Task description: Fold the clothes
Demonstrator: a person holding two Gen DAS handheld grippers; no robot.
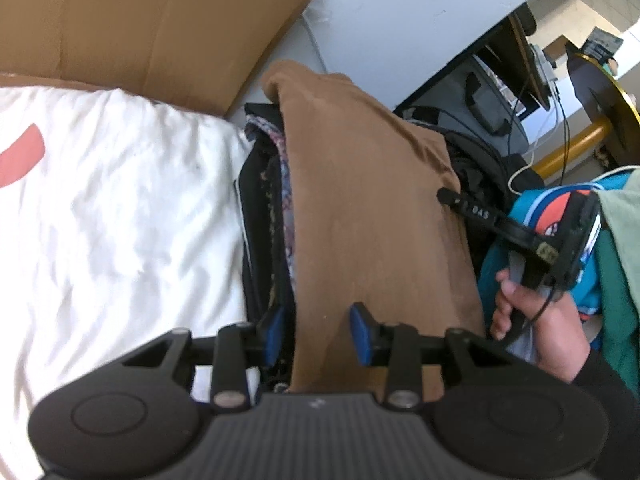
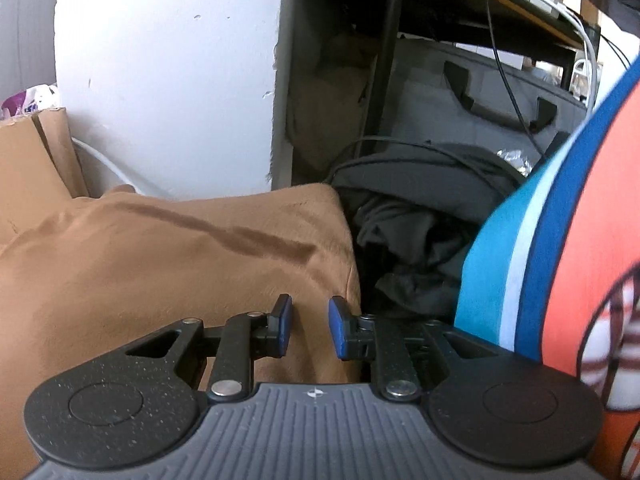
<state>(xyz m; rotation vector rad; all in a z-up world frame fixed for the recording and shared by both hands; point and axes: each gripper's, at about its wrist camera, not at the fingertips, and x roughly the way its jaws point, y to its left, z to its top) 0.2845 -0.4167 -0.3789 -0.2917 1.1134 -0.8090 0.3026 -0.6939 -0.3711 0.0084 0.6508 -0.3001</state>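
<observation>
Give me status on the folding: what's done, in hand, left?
Done: the brown garment lies folded on the stack of dark clothes. In hand: nothing; the left hand-held gripper and right hand-held gripper stand open above it. Left: the white garment lies spread out, and the blue printed garment is unfolded.

I see a brown garment (image 1: 360, 200), folded into a long smooth slab, lying atop a stack of dark and patterned clothes (image 1: 272, 200). Left of the stack lies a rumpled white shirt (image 1: 112, 208) with a red print. A blue-and-orange shirt (image 2: 560, 208) hangs at right.
</observation>
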